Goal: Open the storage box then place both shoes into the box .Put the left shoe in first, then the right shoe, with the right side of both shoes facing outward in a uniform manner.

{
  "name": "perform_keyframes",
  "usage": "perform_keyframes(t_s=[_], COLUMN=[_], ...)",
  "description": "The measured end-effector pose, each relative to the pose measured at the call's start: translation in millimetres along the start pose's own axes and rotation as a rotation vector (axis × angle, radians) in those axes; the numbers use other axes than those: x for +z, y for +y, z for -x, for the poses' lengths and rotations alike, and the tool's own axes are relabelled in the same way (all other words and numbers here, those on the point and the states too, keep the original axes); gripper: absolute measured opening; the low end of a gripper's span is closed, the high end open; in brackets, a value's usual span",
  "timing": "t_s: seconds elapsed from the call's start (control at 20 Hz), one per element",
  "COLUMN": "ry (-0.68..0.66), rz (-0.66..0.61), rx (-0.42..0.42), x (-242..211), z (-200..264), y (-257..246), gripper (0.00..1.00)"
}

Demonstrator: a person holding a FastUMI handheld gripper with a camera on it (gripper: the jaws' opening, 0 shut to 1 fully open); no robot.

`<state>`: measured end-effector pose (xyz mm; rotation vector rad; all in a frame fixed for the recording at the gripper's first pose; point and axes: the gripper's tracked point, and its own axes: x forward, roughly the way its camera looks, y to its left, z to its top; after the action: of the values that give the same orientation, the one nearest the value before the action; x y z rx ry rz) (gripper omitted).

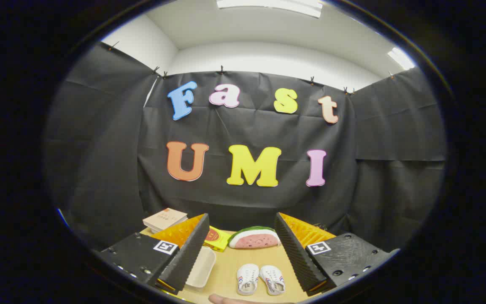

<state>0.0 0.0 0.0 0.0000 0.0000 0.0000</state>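
Observation:
Two small white shoes (260, 279) lie side by side on the wooden table (230, 270), between my fingers and below them. My gripper (241, 249) is open, held above the table, with nothing between its fingers. A white box-like tray (202, 267) lies by the left finger (186, 251), partly hidden behind it. I cannot tell whether it is the storage box.
A watermelon-slice toy (254, 238) lies beyond the shoes at the table's far side. A yellow packet (216, 238) sits left of it, and a stack of books (165, 219) at the far left corner. A fingertip of a person (222, 299) shows at the near table edge.

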Motion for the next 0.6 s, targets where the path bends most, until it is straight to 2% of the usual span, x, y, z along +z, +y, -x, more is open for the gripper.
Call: perform_keyframes(t_s=[0.2,0.6], ry=[-0.006,0.028], rz=[0.007,-0.034], rx=[-0.027,-0.024], x=[-3.4,-22.1], z=[-1.1,-12.8], y=[-11.0,-42.1], gripper=[0.95,0.95])
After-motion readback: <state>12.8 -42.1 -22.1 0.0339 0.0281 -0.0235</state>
